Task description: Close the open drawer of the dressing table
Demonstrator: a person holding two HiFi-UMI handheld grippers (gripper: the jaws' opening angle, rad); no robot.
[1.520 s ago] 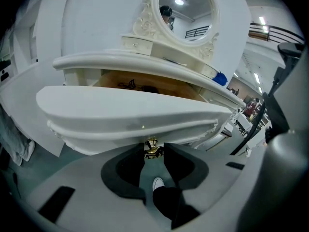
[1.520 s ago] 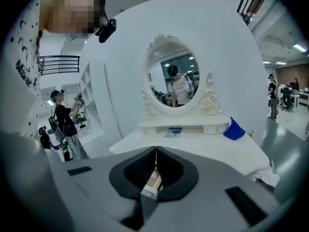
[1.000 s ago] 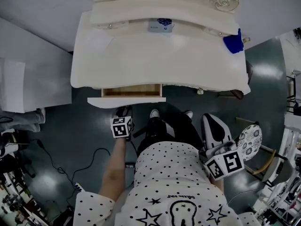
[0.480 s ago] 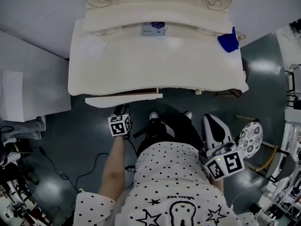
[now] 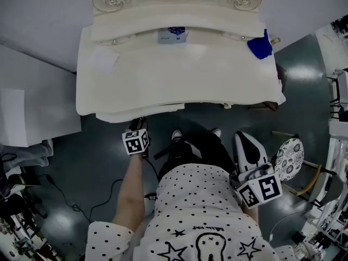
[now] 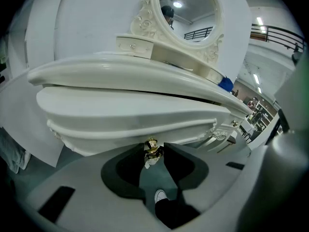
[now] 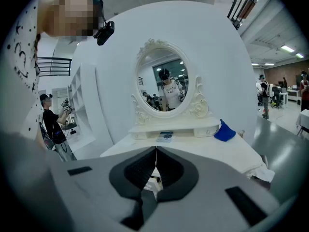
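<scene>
Head view: drawer sits almost flush under the dressing table's front edge; left gripper pinches its gold knob, right gripper pressed together, empty.

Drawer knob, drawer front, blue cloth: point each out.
drawer knob [image 6: 151,145], left gripper view, its gold head.
drawer front [image 6: 130,121], left gripper view, middle of the white face.
blue cloth [image 7: 224,131], right gripper view, its centre.

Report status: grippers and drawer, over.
Left gripper shut on gold knob. Right gripper shut, empty. Drawer nearly closed, front slightly out. Nothing blocking.
</scene>
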